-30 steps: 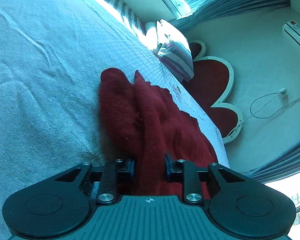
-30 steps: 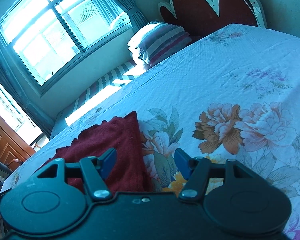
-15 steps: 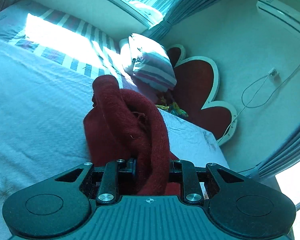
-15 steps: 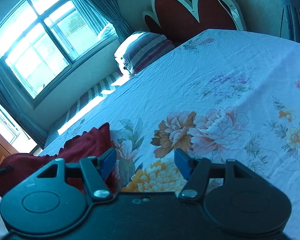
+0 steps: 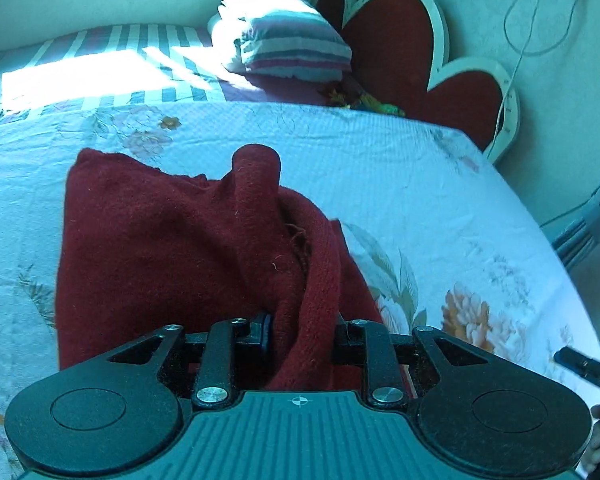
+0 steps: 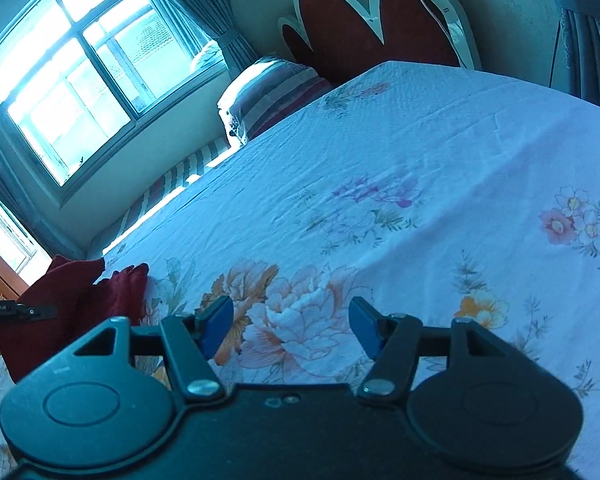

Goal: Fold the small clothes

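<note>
A: Which step are you on?
B: Mid-fold. My left gripper (image 5: 302, 330) pinches a thick edge of the red knit garment (image 5: 172, 248), centre frame on the bedspread (image 5: 420, 184); its jaws have just eased slightly.
A: And the other?
B: My right gripper (image 6: 291, 326) gapes, empty. Next I judge: lay the edge across, release.

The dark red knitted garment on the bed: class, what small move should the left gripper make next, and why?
Probably carry the held bunch across and lay it flat. The left gripper pinches a ridge of the dark red knitted garment, its jaws having just eased a little wider; the rest lies spread on the floral bedsheet. The right gripper hangs open over bare sheet.
</note>
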